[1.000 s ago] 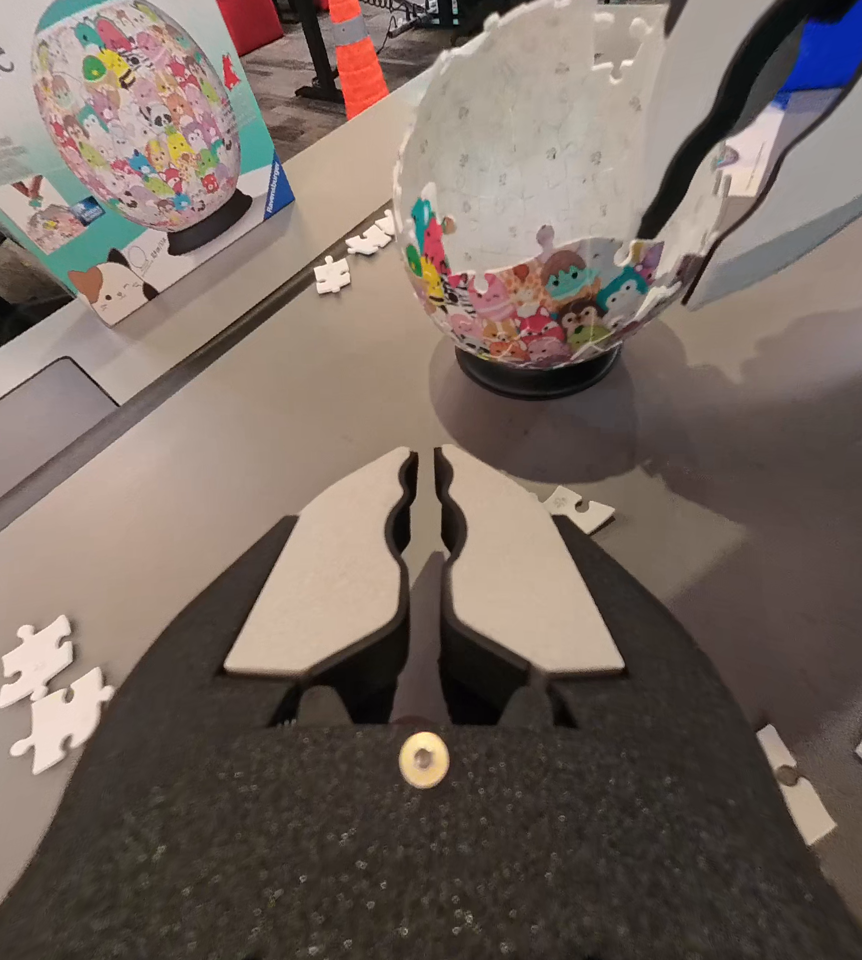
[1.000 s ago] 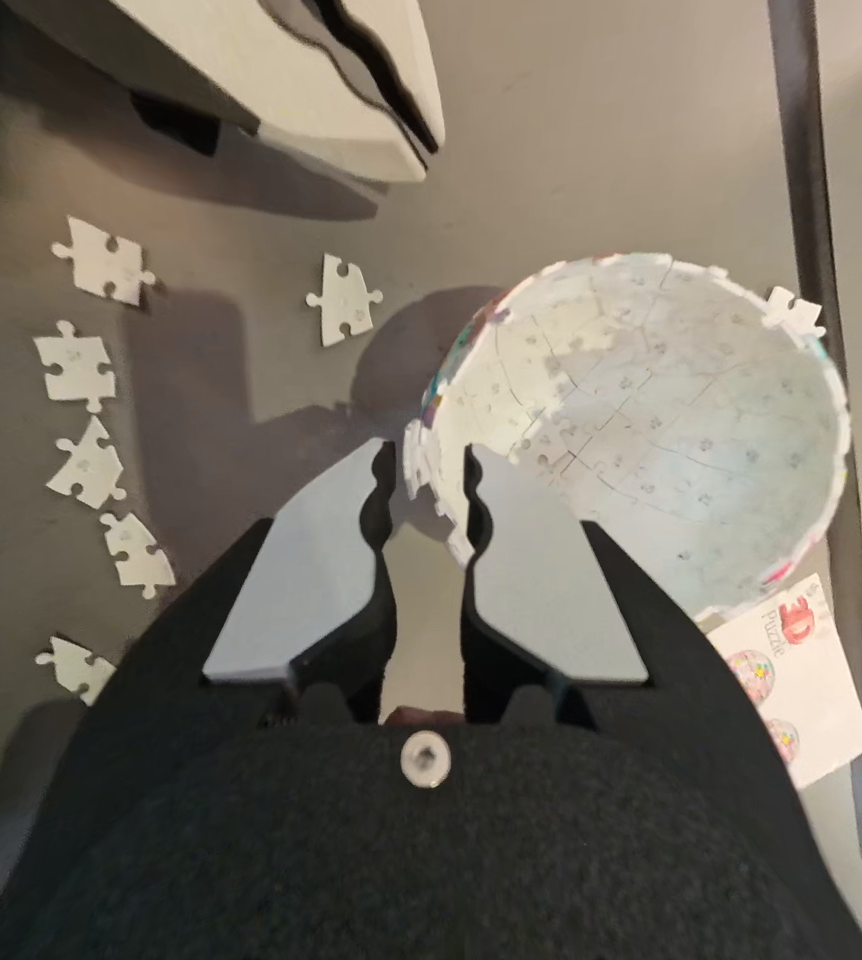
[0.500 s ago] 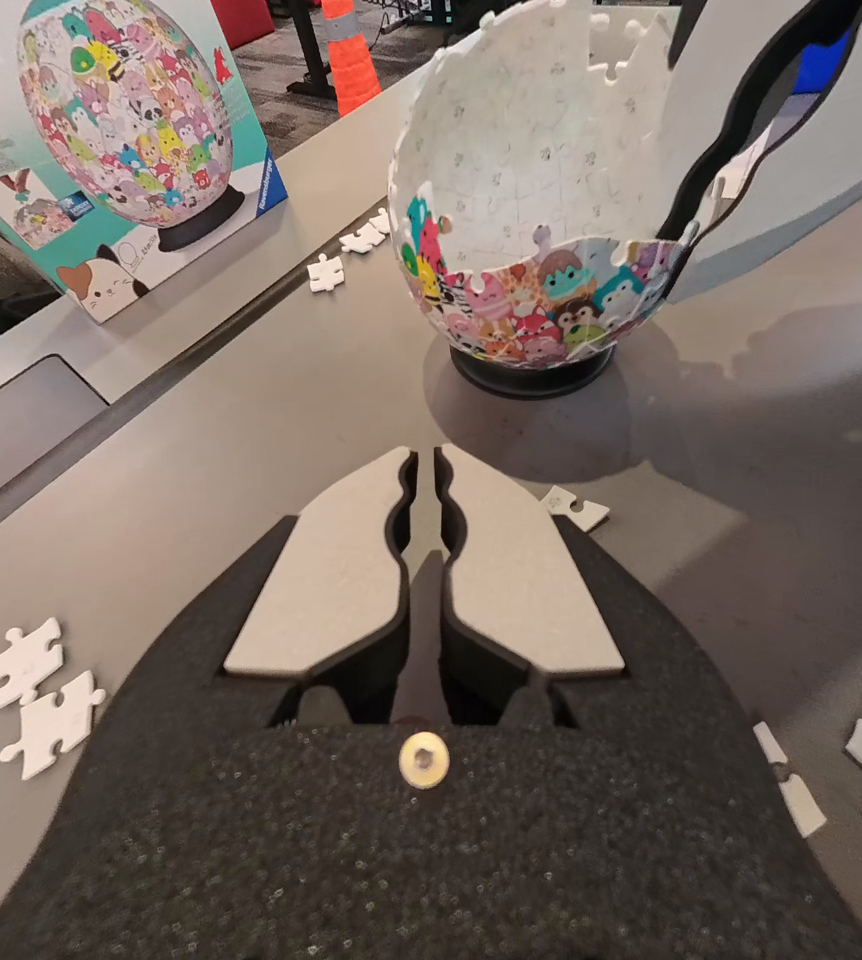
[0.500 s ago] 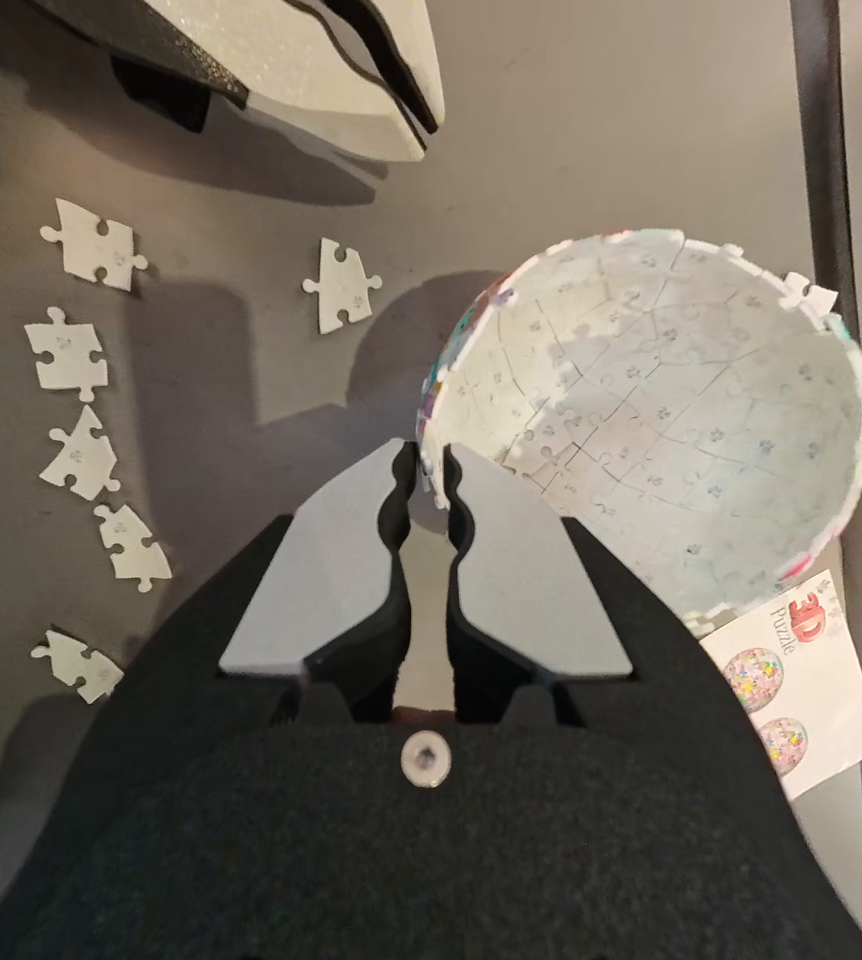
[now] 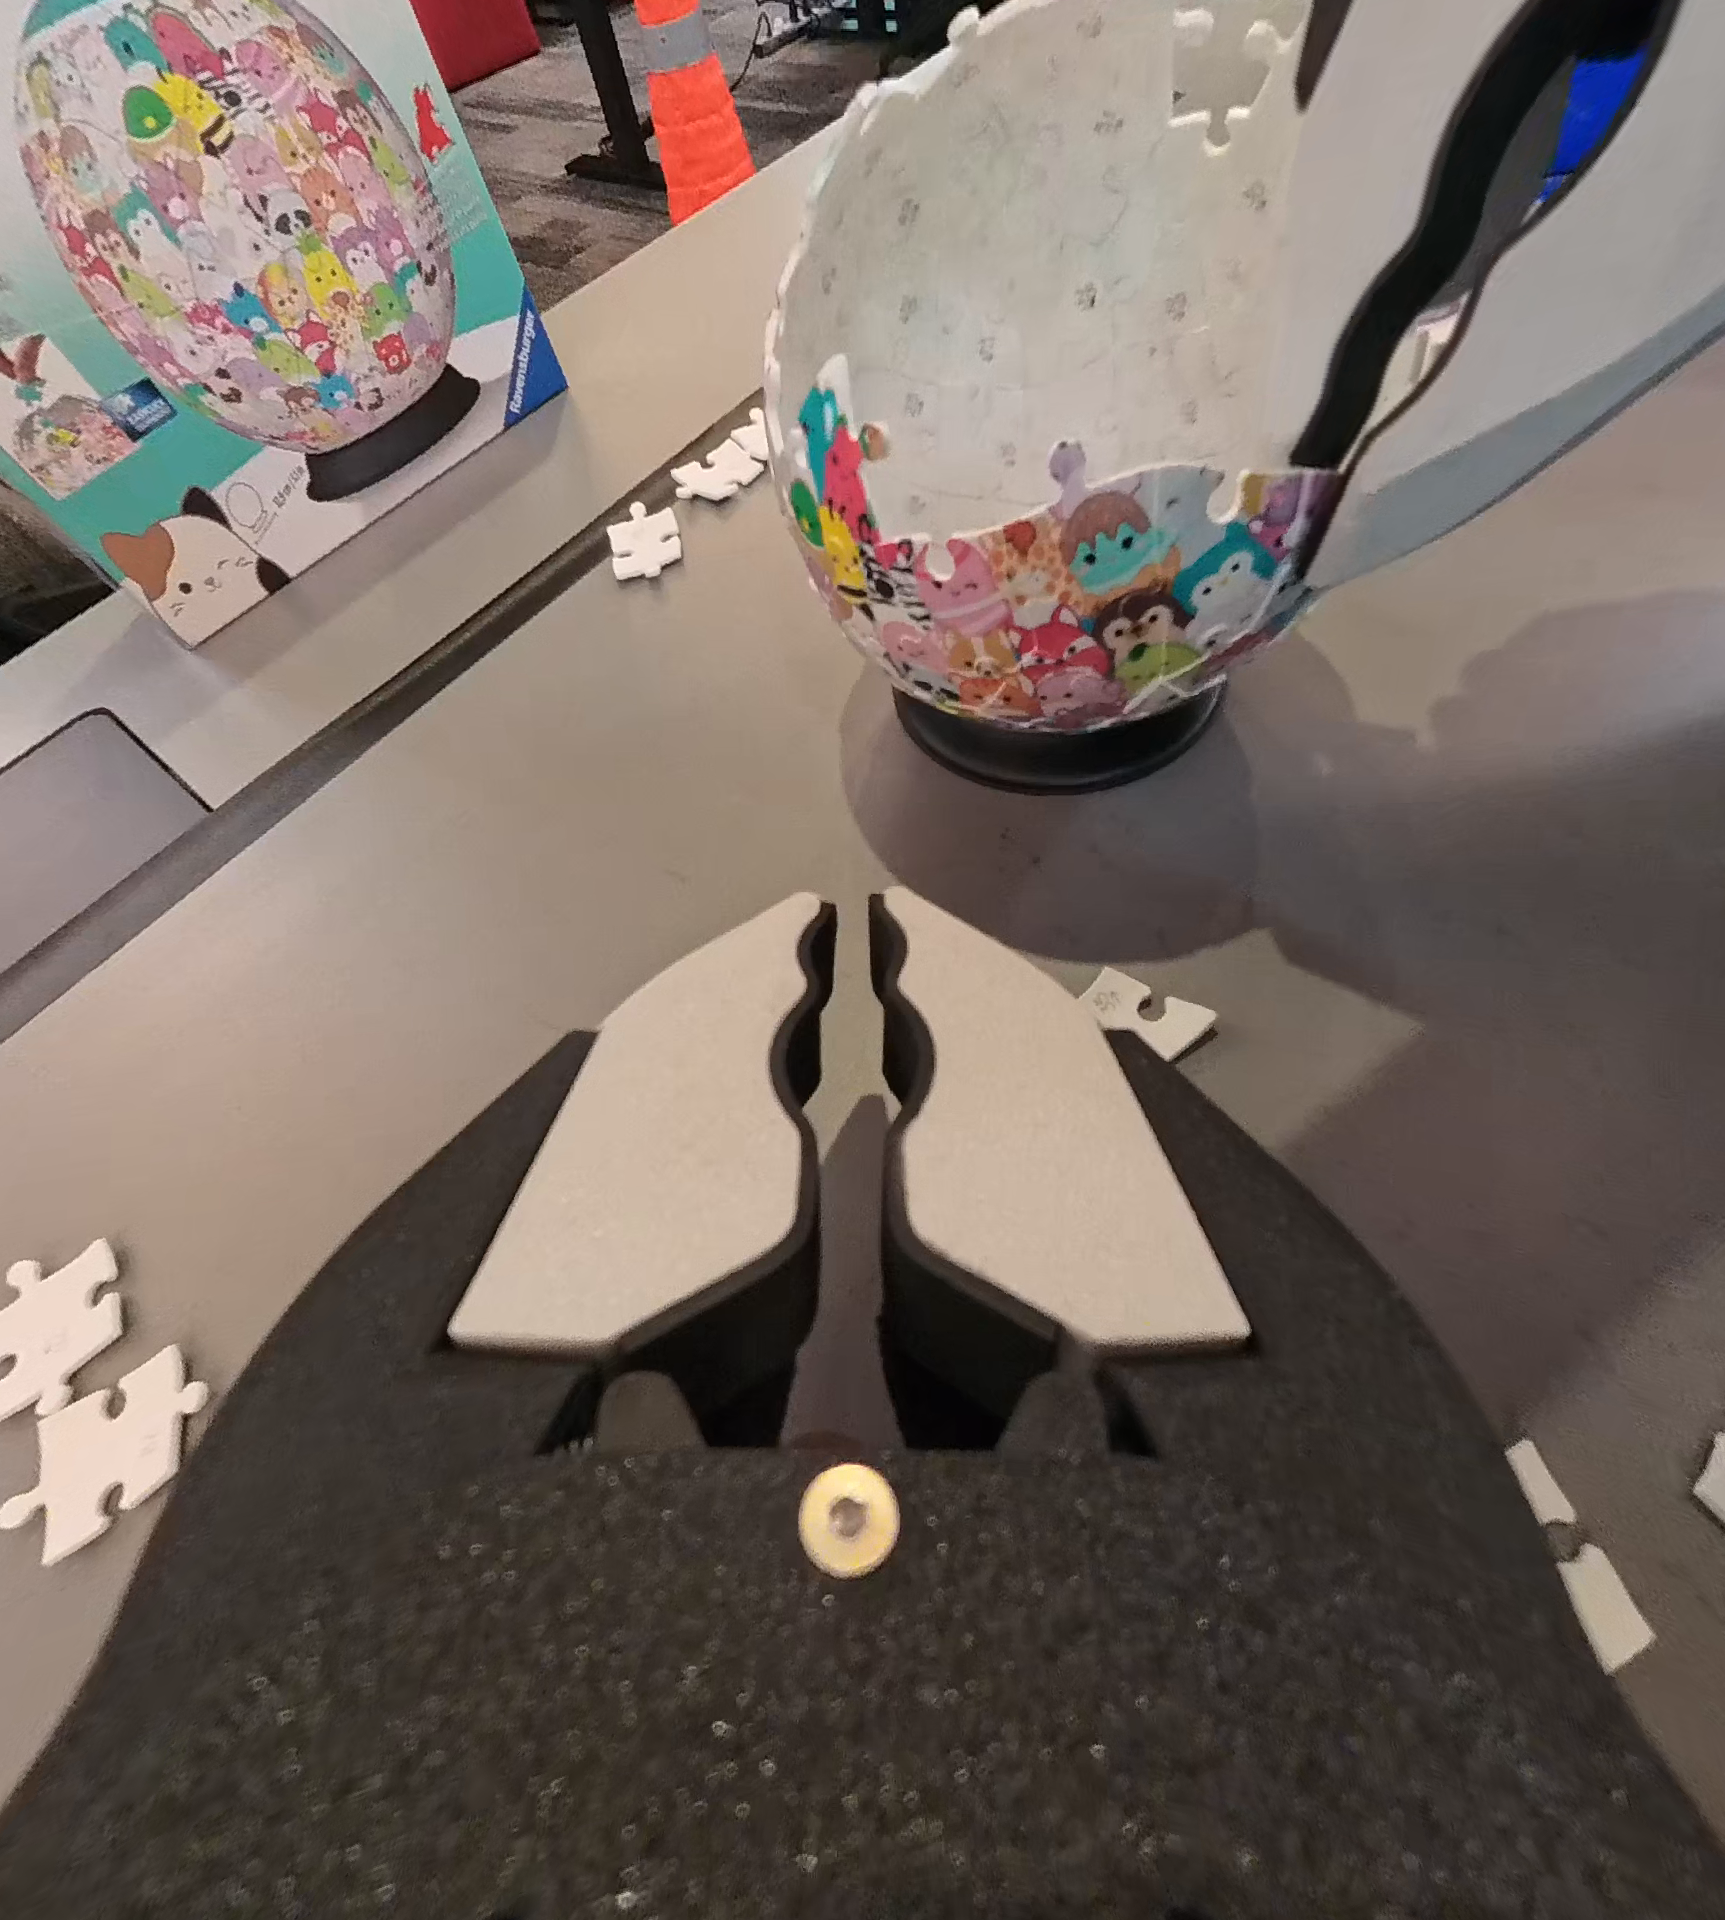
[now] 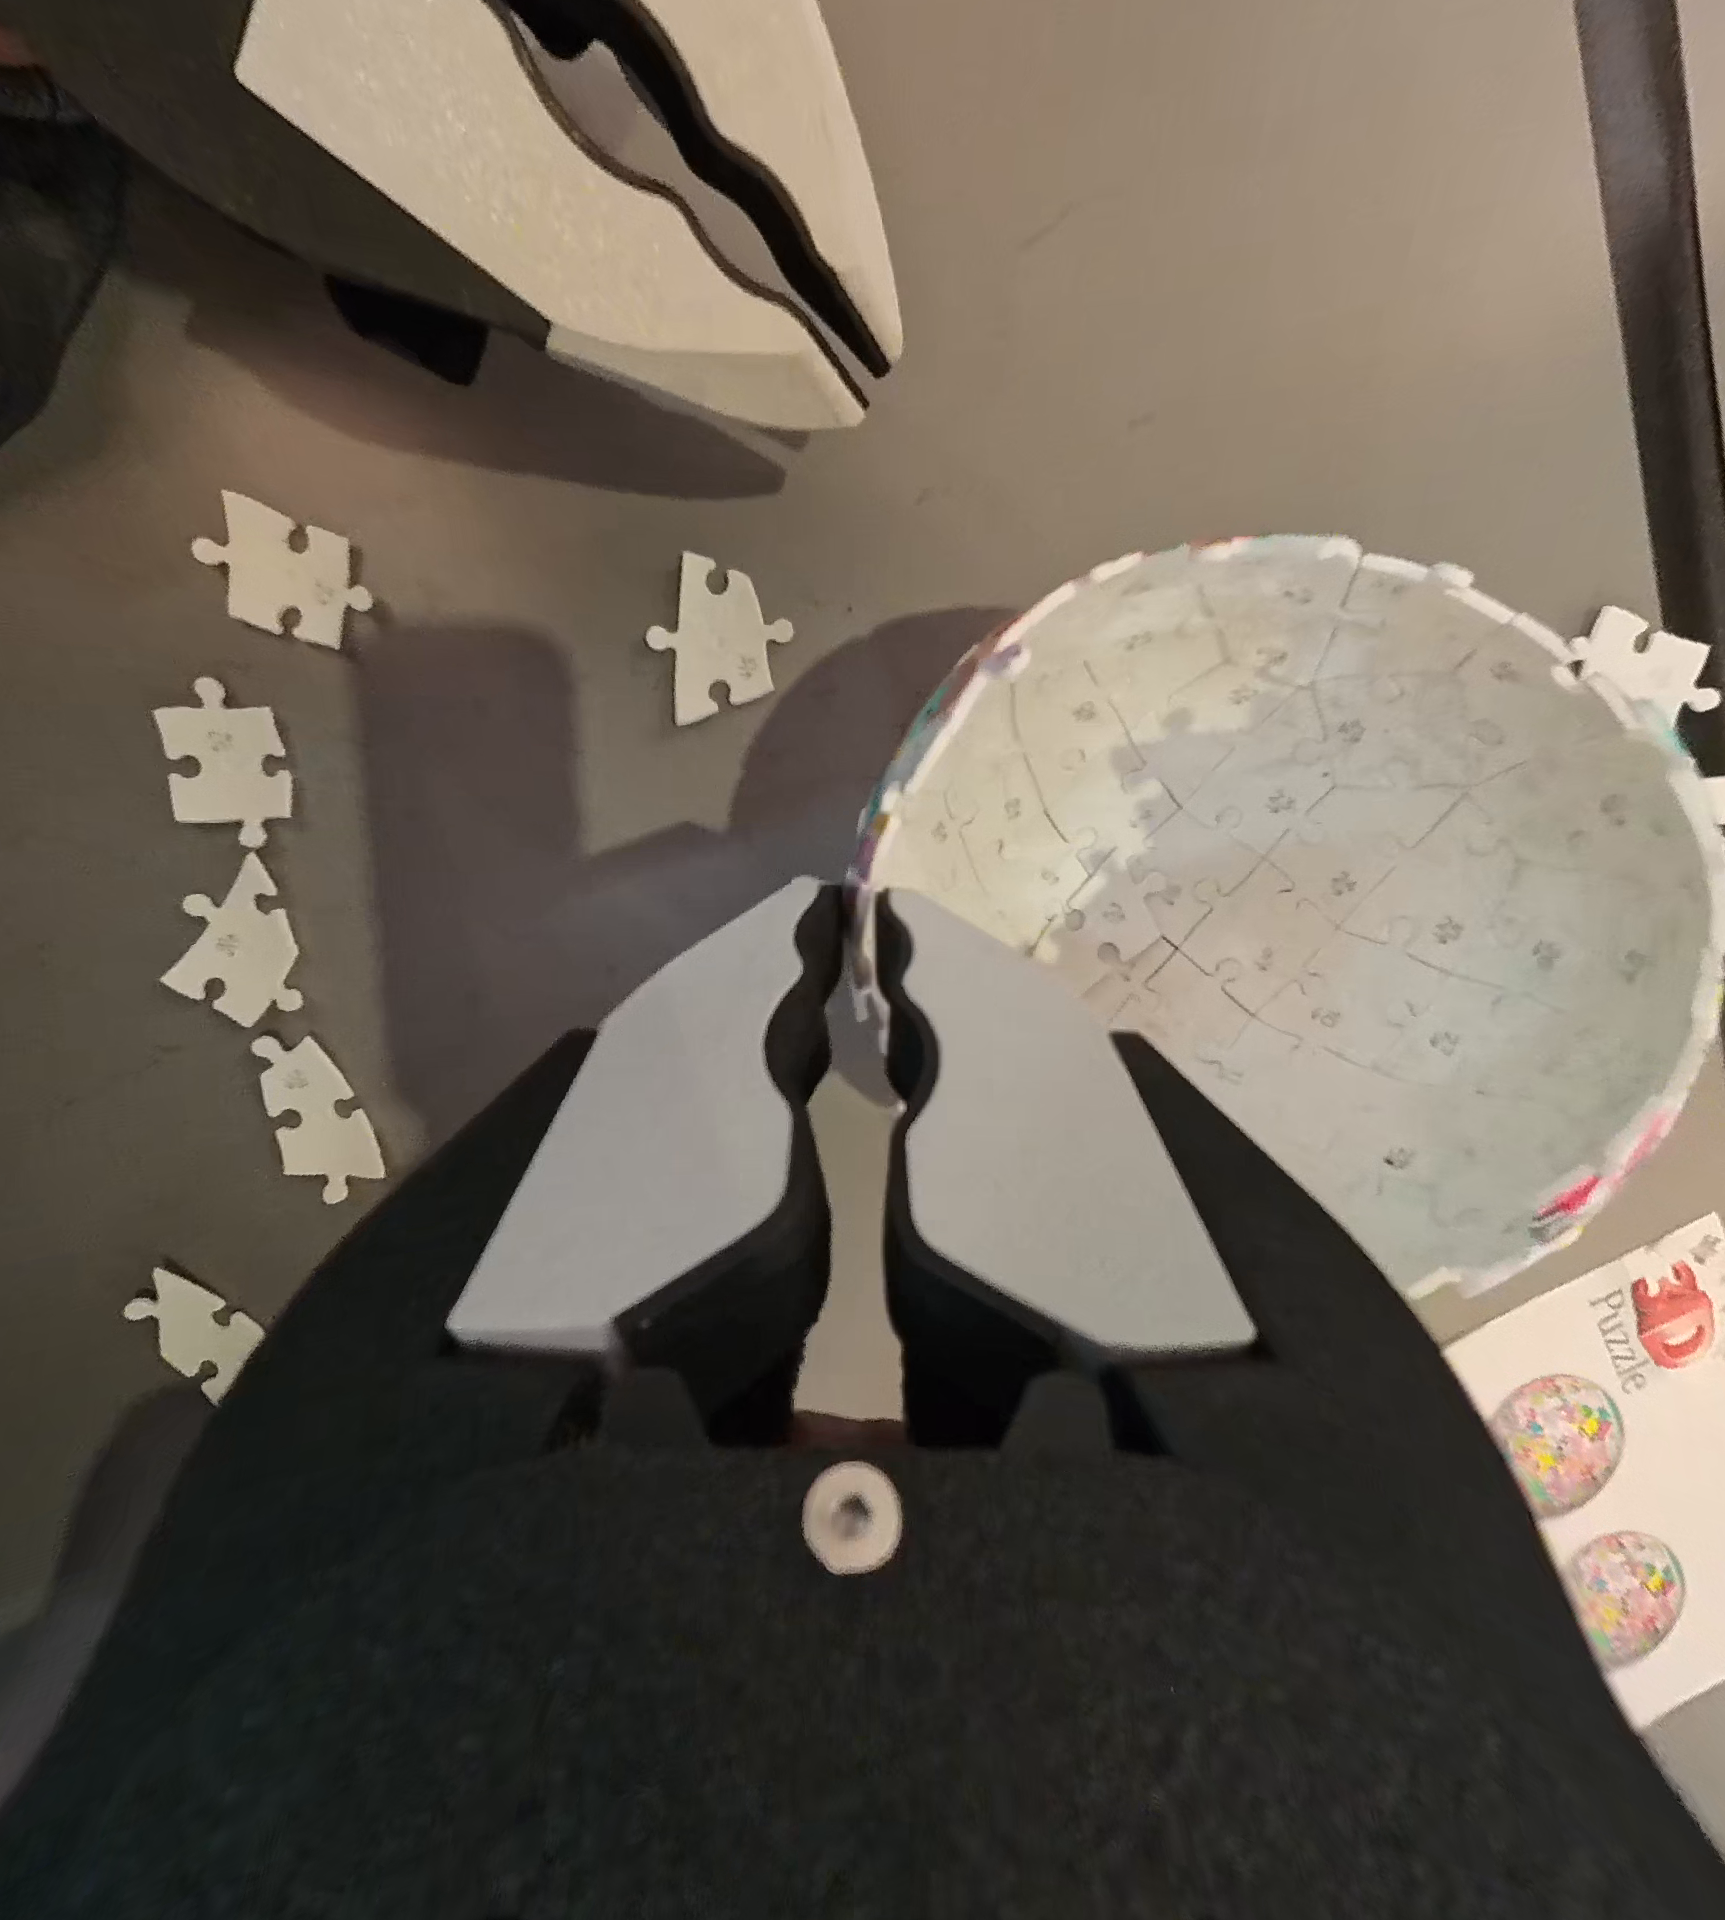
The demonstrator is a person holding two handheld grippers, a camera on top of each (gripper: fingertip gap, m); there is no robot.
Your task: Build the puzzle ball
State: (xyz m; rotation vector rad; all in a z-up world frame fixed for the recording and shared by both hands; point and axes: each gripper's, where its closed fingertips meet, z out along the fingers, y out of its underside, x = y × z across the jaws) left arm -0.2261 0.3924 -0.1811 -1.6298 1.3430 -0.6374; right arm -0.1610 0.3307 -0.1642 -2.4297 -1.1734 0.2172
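Grey tabletop carries the puzzle ball, roughly half built on its black stand; the upper shell is missing and loose pieces lie around. Right gripper pinches the ball's rim; left gripper hovers nearly closed, empty. Beyond stand the box and an orange cone.

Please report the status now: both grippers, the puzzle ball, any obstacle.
Right gripper shut on the puzzle ball rim. Left gripper nearly closed, empty, hovering. Ball half built on its black stand. Loose pieces on the table, nothing blocking.
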